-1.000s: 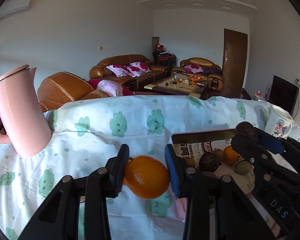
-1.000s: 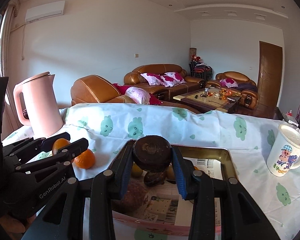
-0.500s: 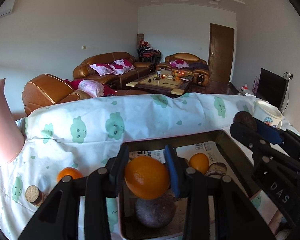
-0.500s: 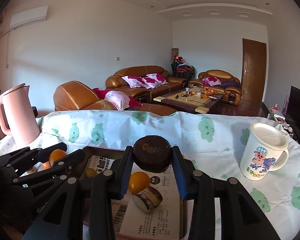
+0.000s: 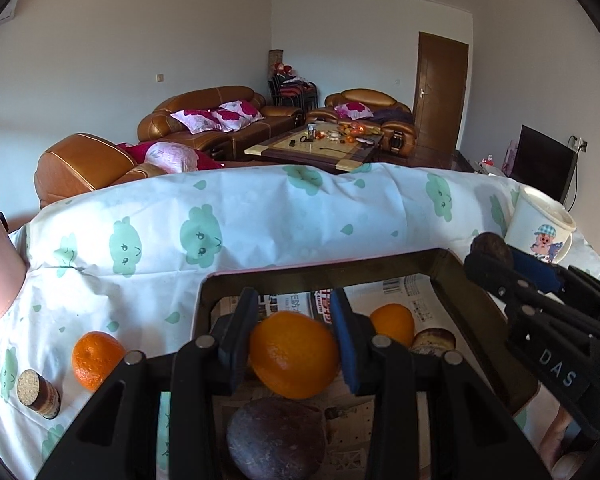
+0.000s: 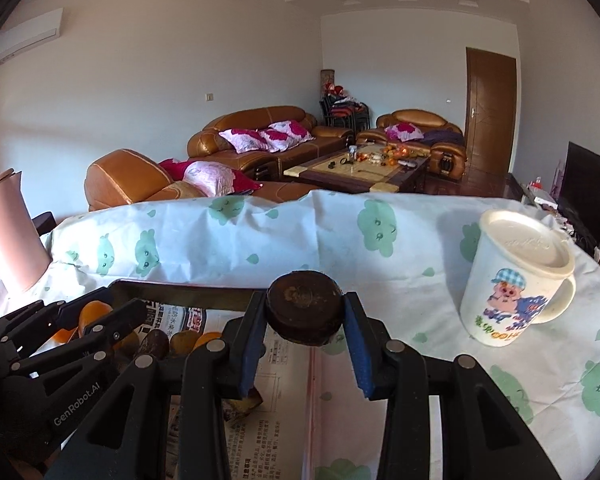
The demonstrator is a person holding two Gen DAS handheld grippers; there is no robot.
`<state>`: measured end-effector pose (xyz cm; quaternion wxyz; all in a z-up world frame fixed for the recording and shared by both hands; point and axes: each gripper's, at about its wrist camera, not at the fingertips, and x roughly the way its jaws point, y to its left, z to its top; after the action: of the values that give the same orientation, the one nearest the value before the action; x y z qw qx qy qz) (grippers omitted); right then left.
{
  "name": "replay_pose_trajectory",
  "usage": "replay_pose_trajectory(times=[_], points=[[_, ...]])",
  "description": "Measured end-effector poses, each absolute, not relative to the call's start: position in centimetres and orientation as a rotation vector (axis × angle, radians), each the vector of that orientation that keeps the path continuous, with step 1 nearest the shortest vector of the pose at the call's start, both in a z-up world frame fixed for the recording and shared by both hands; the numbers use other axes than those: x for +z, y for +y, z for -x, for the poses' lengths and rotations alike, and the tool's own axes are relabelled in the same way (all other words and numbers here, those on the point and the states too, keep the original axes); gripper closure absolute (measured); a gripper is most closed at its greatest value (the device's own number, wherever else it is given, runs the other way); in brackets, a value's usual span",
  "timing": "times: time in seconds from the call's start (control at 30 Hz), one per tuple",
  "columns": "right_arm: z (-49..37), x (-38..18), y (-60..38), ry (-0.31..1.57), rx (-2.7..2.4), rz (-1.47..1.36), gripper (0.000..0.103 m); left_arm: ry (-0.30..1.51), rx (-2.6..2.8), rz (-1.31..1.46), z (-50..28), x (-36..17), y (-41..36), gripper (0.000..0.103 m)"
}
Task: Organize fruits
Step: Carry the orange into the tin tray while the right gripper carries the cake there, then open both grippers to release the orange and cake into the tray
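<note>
The left gripper (image 5: 294, 354) has its jaws closed snugly on an orange (image 5: 294, 362), held above the paper-lined tray (image 5: 452, 276). Just below those jaws lies a dark round fruit (image 5: 276, 438); ahead and to their right sit a second orange (image 5: 393, 319) and a cut brown fruit (image 5: 434, 340). The right gripper (image 6: 306, 320) pinches a dark brown fruit (image 6: 304, 307) between its jaws, over the tray's right part, with a lidded cartoon mug (image 6: 518, 276) to their right on the worktop (image 6: 284, 236). Another orange (image 5: 96, 358) waits outside the tray, left of the left jaws. To do it well, I'd lower each fruit onto bare paper before opening, clear of its neighbours, so nothing rolls.
</note>
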<state>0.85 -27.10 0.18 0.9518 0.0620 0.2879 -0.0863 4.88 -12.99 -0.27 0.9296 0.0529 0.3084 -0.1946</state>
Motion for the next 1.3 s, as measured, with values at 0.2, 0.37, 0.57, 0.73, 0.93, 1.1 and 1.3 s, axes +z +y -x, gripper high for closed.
replay_pose_trajectory(times=[0.2,0.37,0.57,0.73,0.93,1.1,1.3], points=[[-1.9,-0.4,-26.2,0.608,-0.163,-0.111,0.062,0.648,-0.387,-0.14,-4.8,-0.8,-13.8,0.064],[-2.4,-0.8,-25.4,0.618,-0.155,-0.061,0.062,0.655,-0.368,-0.158,-4.9,-1.1,-14.1,0.064],[-2.6,-0.9,-25.5,0.621,-0.098,-0.104,0.062,0.665,-0.353,-0.153,-5.0,-1.1,-13.9,0.064],[-2.8,-1.3,-26.3,0.636,-0.025,-0.2,0.062,0.68,-0.353,-0.136,-5.2,-1.3,-13.7,0.064],[-2.3,-1.2,-27.6,0.632,0.058,-0.338,0.056,0.621,-0.331,-0.141,-4.1,-0.6,-13.3,0.031],[-0.7,0.1,-28.5,0.529,0.084,-0.423,0.038,0.494,-0.324,-0.189,-1.9,0.6,-13.5,0.0],[0.4,0.9,-28.4,0.463,-0.05,-0.379,0.037,0.502,-0.297,-0.161,-1.6,0.8,-12.7,0.0]])
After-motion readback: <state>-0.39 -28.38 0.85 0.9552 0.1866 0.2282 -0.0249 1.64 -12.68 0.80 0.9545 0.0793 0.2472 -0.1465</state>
